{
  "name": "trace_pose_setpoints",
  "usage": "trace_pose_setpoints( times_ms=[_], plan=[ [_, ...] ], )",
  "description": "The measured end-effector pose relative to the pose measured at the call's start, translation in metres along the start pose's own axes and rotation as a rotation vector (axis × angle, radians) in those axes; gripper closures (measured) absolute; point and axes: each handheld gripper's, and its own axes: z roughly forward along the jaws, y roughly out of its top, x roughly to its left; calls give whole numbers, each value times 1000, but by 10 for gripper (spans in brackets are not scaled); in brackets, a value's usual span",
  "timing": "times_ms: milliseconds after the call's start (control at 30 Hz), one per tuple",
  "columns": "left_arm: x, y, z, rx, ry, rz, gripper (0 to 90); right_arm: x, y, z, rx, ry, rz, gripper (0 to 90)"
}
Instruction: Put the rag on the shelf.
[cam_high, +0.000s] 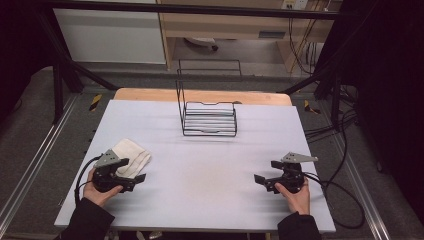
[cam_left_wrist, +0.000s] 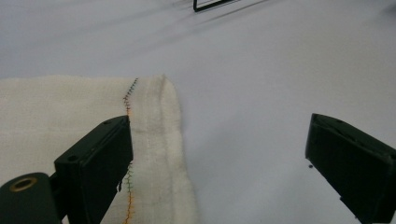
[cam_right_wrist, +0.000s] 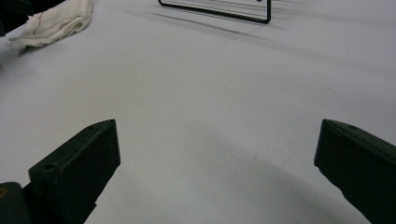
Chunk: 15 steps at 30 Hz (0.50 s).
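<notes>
High view has the person's two hands at the near edge of a pale grey table mat (cam_high: 200, 165), one black two-jaw gripper in each. Left gripper (cam_high: 136, 170) sits right at the folded cream-white cloth (cam_high: 131, 154) on the left side of the mat, jaws spread wide, one jaw over the cloth's near edge. Nothing is pinched, it's just hovering there.

Left gripper view backs that up: left gripper (cam_left_wrist: 219, 158) wide open, one jaw over the cloth (cam_left_wrist: 60, 116) near its stitched hem, the other jaw out over bare mat. Can't tell if that jaw actually touches the fabric.

Right gripper (cam_high: 266, 171) is well apart from the cloth, over on the right side of the mat, jaws open and holding nothing. In the right gripper view the right gripper (cam_right_wrist: 217, 158) has only bare mat between its jaws, with the cloth (cam_right_wrist: 56, 23) far off in the upper left corner.

Black wire rack (cam_high: 209, 117) stands upright at the far middle of the mat, well away from both grippers.
</notes>
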Motion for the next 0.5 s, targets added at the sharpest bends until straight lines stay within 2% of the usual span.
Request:
trace_pose_setpoints(
  times_ms=[500],
  plan=[
    [-3, 3, 1, 8, 4, 1, 69, 0, 0, -1, -3, 1, 7, 9]
  ],
)
